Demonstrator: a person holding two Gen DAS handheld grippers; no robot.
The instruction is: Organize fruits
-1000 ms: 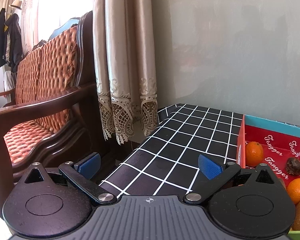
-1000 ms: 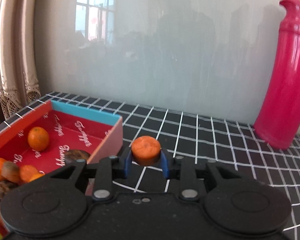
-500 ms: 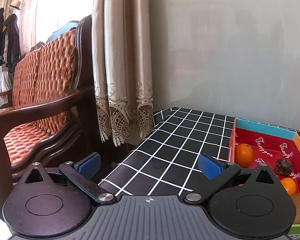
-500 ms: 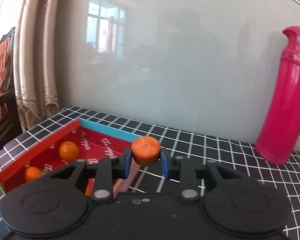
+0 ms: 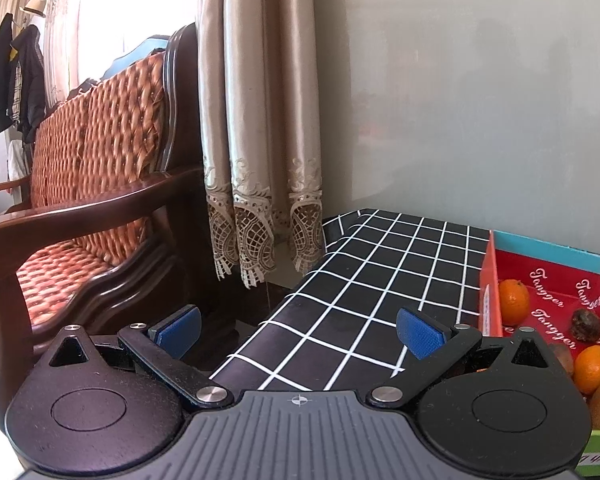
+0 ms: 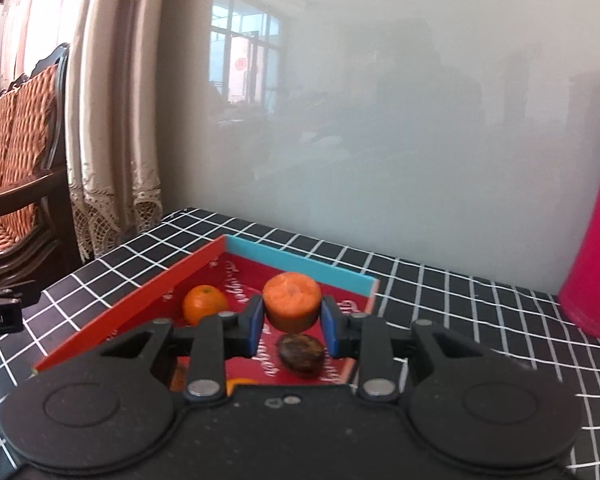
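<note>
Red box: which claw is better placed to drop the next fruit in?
Right. The right claw is shut on an orange fruit above the red box; the left claw is open, empty, beside it.

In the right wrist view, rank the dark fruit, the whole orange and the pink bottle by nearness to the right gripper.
1. Dark fruit, in the box just beyond the right gripper.
2. Whole orange, left, deeper in the box.
3. Pink bottle, far right by the wall.
</note>
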